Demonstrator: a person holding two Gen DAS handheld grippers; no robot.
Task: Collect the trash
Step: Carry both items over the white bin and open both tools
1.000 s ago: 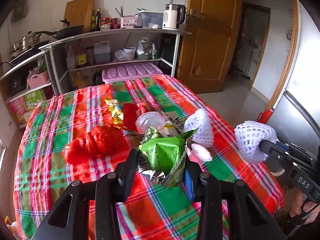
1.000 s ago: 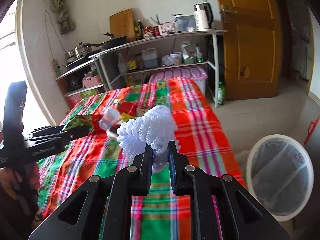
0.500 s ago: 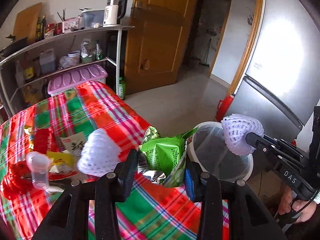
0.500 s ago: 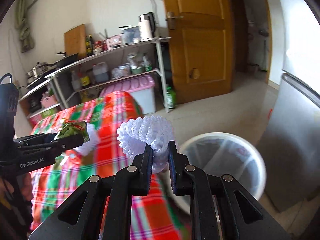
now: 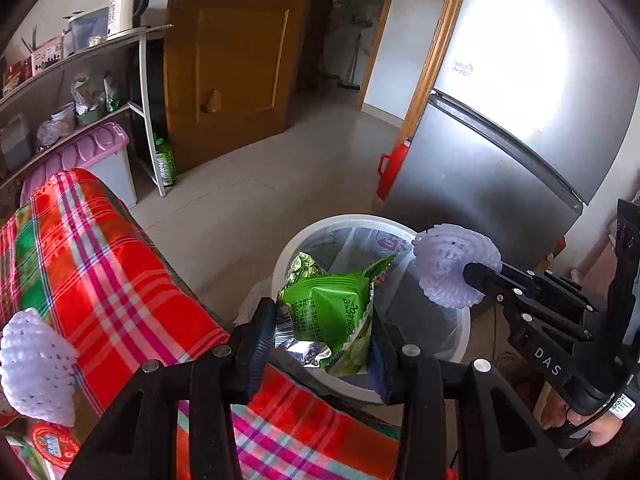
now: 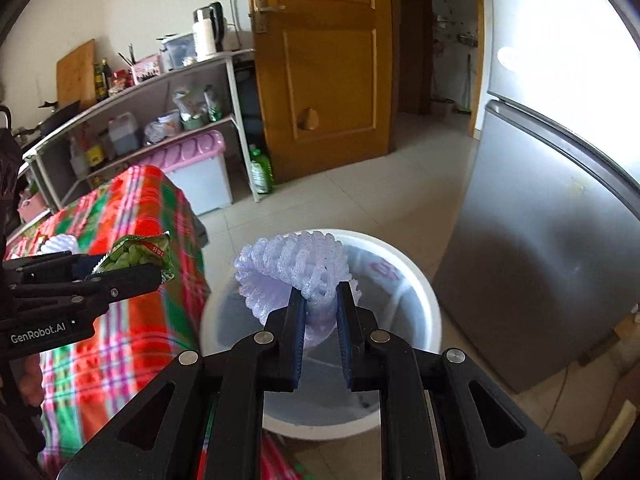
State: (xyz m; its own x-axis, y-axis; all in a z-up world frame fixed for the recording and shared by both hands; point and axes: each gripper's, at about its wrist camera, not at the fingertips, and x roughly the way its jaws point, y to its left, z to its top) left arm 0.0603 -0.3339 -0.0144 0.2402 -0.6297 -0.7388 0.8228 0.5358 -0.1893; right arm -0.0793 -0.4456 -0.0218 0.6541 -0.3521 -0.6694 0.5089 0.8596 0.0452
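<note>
green snack wrapper (image 5: 326, 310): crumpled, foil lining showing, pinched in left gripper (image 5: 320, 344) over the near rim of the white bin (image 5: 288, 248). white foam net (image 6: 294, 270): ribbed, folded, clamped between the narrowly set jaws of right gripper (image 6: 320, 320) above the bin mouth. second foam net (image 5: 34, 364) lies on the plaid table (image 5: 100, 256) beside the bin.

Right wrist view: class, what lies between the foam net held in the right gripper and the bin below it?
Nothing: the foam net hangs in the right gripper over the bin; only air between, seen in the right wrist view.
</note>
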